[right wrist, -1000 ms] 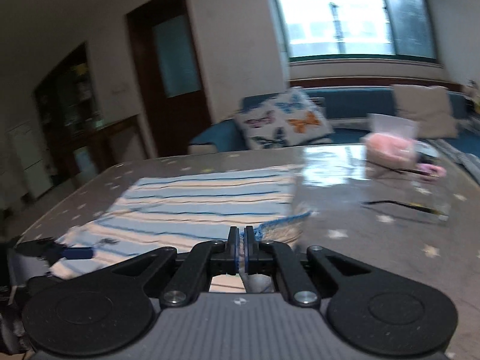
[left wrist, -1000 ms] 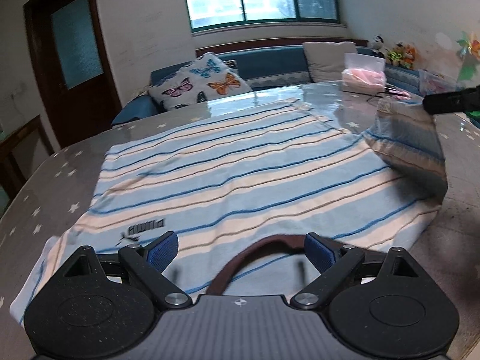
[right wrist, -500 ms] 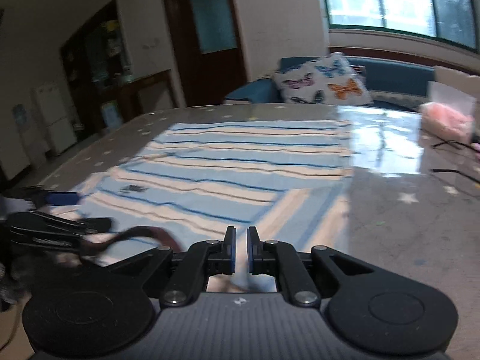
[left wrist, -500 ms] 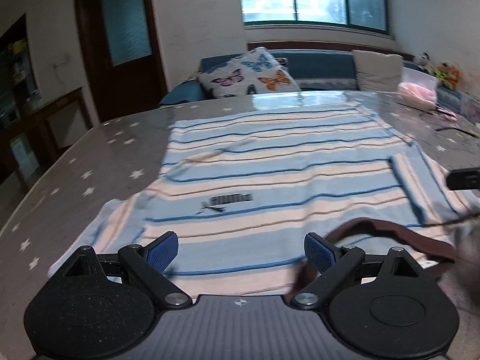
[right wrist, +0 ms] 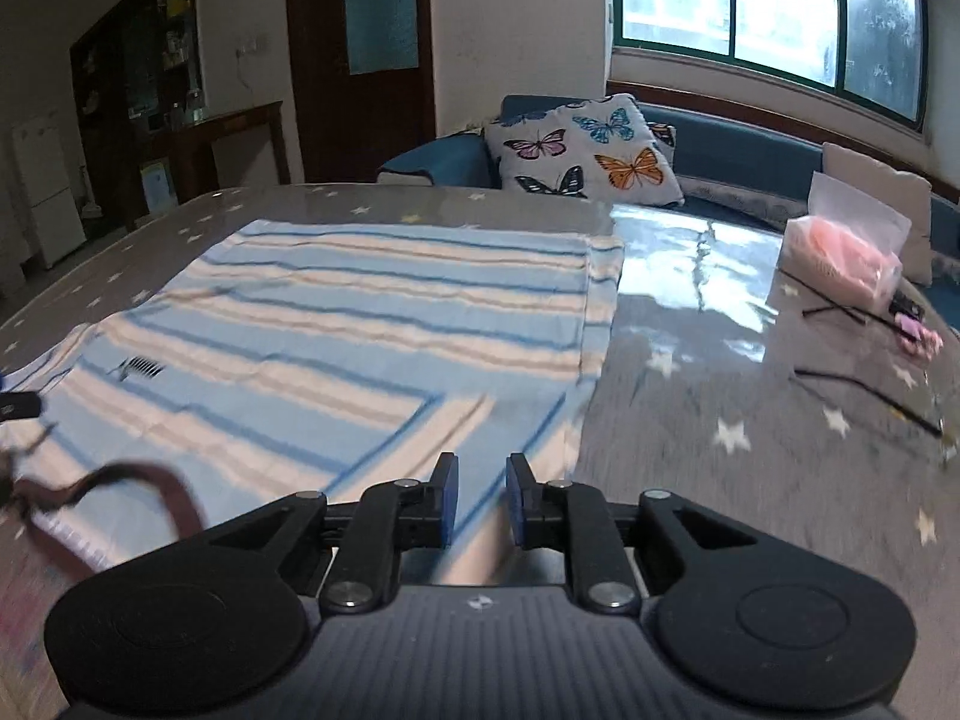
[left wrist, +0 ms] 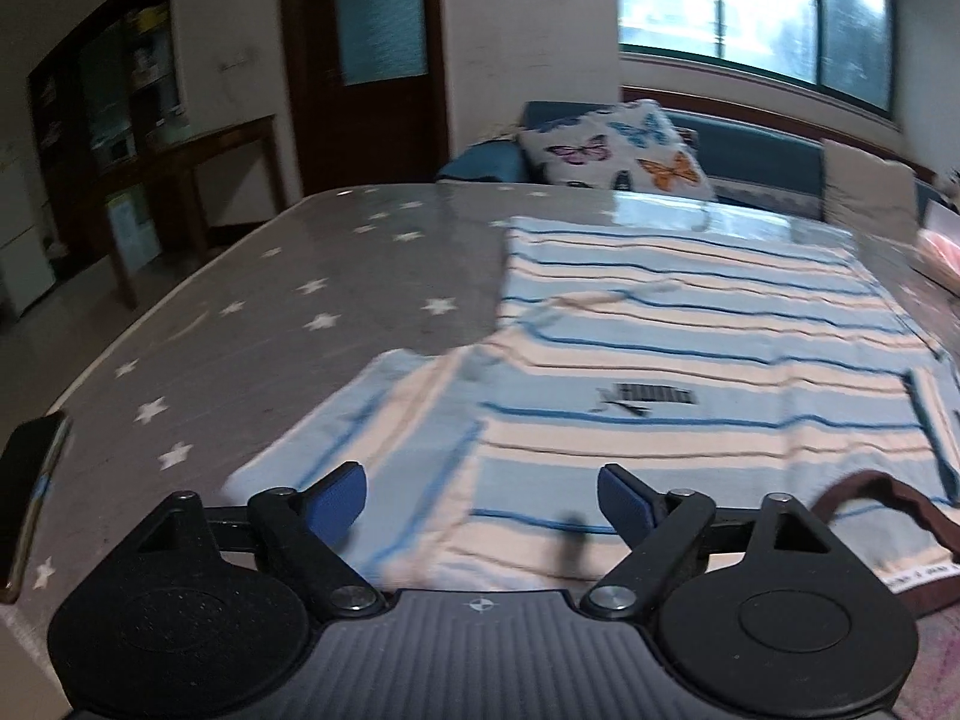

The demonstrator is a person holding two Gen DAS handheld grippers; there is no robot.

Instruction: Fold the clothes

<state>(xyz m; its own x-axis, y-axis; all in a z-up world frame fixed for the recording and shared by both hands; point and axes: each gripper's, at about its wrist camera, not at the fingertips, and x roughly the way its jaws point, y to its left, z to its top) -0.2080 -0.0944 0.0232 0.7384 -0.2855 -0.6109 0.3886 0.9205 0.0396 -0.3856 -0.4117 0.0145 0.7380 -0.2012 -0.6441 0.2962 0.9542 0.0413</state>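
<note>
Release shows in your right tongs (right wrist: 481, 498), now narrowly parted off the sleeve folded across the striped shirt (left wrist: 690, 372) on the tabletop (left wrist: 252, 312), left tongs (left wrist: 483, 495) wide and empty.

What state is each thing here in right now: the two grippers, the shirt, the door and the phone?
Left gripper: open, holding nothing.
Right gripper: open by a narrow gap, holding nothing.
Shirt: spread flat on the table, right sleeve folded in over the body, left sleeve out.
Door: shut.
Phone: lying flat at the table edge, screen dark.
</note>
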